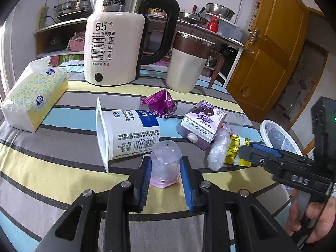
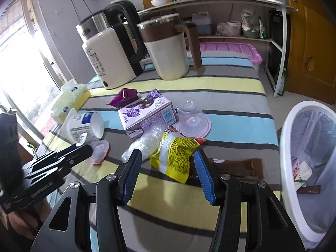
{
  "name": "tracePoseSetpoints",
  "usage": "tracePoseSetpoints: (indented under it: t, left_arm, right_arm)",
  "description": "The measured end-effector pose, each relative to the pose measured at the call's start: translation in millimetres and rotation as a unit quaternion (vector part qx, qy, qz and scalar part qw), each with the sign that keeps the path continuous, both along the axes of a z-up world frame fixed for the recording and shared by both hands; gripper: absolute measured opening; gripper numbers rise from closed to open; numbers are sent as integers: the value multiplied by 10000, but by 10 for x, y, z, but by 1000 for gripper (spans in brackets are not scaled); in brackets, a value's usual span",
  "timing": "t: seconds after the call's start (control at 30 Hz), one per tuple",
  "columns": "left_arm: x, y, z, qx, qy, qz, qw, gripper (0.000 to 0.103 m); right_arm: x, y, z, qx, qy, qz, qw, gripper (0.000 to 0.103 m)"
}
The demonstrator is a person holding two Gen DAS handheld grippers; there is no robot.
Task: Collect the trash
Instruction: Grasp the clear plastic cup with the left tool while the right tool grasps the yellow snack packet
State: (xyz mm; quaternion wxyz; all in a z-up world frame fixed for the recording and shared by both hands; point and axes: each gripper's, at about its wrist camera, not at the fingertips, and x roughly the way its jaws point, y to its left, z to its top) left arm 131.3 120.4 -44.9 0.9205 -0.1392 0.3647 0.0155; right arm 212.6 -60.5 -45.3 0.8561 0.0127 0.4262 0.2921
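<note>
Kitchen corner, striped cloth on the table point(image 1: 52, 168), kettle point(image 1: 114, 42) and jug point(image 1: 184, 67) at the back, white bin point(image 2: 294, 157) with liner off the table's right edge. Trash is scattered mid-table.

Left gripper point(image 1: 166, 168): pads flank a small clear plastic cup point(image 1: 166, 159), upside down on its pinkish lid; pads look pressed on its sides, so gripping. Cup axis is vertical, so the grab is across its width.

Right gripper point(image 2: 166, 168): jaws half open around the yellow snack wrapper point(image 2: 175, 155), no visible pinch. The wrapper lies lengthwise away from the tongs and leans on a clear crumpled bag point(image 2: 147, 142).

The bin is on the right hand's side, so I'd guess the wrapper's trip is shorter; the cup has to cross over the yogurt tub point(image 1: 130, 132) and purple carton point(image 1: 201, 121) zone.
</note>
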Motion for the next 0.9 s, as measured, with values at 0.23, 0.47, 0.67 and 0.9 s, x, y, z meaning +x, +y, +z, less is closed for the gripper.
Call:
tracePoseSetpoints:
  t: [0.23,0.47,0.67,0.9]
  left_arm:
    - [-18,-1,14,-41,-65,-35,10000,28]
    - [-83,-18,45,-13,-152,-38,9999,28]
    - [-190,-62,80,0,-215,-66,9997,27]
    - [-313,-173,123,42,-284,-201,9994,27]
  right_arm:
    - [46,47,-50,35,81,-2,10000,33]
    - [-37,13,32,167,-48,60,9998,13]
    - [-141,-39,79,286,-94,104,9995,12]
    - [-325,-160,145,387,-150,156,9990,8]
